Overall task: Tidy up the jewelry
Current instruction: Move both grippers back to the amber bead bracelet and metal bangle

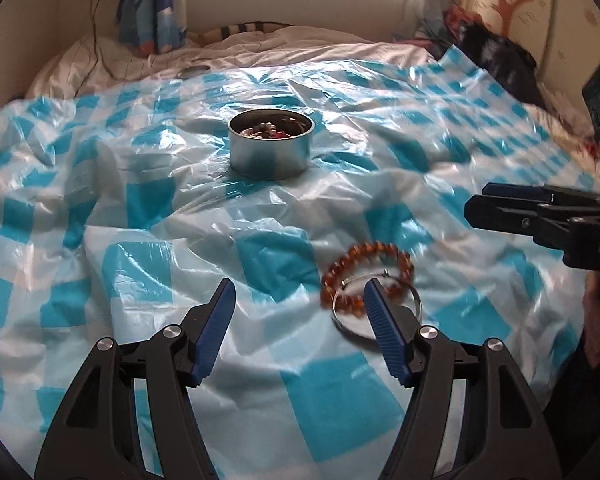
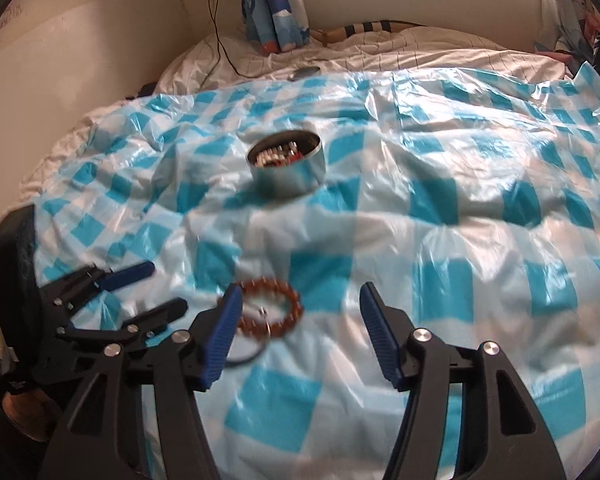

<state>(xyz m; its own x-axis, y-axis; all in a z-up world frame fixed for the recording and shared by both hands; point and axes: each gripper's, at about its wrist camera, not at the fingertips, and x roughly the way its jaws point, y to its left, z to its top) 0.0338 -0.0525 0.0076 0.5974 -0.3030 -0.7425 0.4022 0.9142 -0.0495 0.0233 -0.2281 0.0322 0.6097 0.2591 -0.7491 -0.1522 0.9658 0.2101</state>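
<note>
Left claw (image 1: 300,292) spread wide over the bed, nothing between its blue pads, hanging above the blue-checked plastic sheet (image 1: 140,208). Right claw (image 2: 298,296) likewise spread and empty, over the same sheet. Amber bead bracelet (image 1: 366,270) lying on the sheet with a thin metal bangle (image 1: 352,326) overlapping it, just beside the left claw's right finger and partly hidden behind it; from the right wrist, seen behind the right claw's left finger. Round metal tin (image 1: 271,144) farther back near the middle of the sheet, upright, open, with beads and other jewelry inside. White bedding (image 1: 260,50) and a curtain (image 1: 152,12) behind.
</note>
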